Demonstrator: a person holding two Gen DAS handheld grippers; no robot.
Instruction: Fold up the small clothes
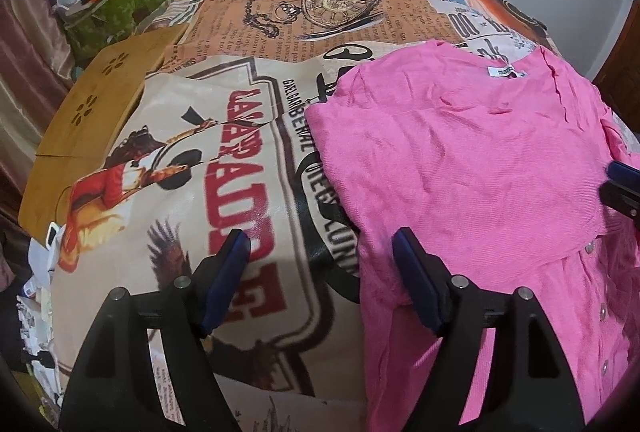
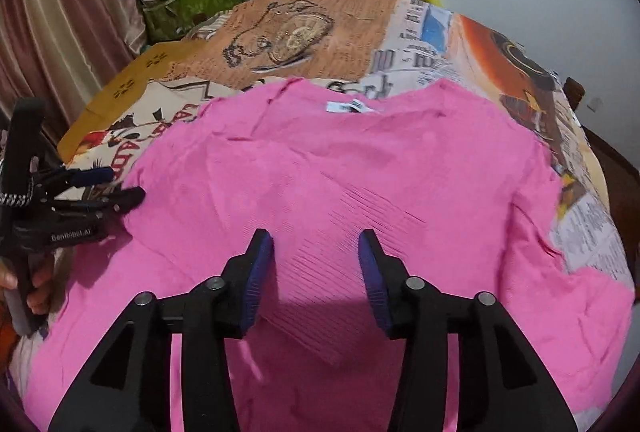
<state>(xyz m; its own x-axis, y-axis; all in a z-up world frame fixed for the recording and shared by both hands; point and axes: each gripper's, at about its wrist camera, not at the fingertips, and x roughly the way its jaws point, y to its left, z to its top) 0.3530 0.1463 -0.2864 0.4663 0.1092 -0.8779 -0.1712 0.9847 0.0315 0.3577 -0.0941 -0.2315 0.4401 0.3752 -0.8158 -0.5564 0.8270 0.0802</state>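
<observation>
One pink garment (image 2: 360,191) lay spread flat on the printed cloth (image 1: 248,167) covering the table, its single white neck label (image 2: 350,107) toward the far edge and a row of small buttons (image 1: 600,312) visible near the front edge. Two grippers were in view. The left gripper (image 1: 320,268) hovered over the garment's left border, its jaws wide apart and holding nothing. The right gripper (image 2: 316,272) was poised above the middle of the garment, its jaws likewise spread and empty. One wooden board (image 1: 80,111) sat at the table's left edge.
</observation>
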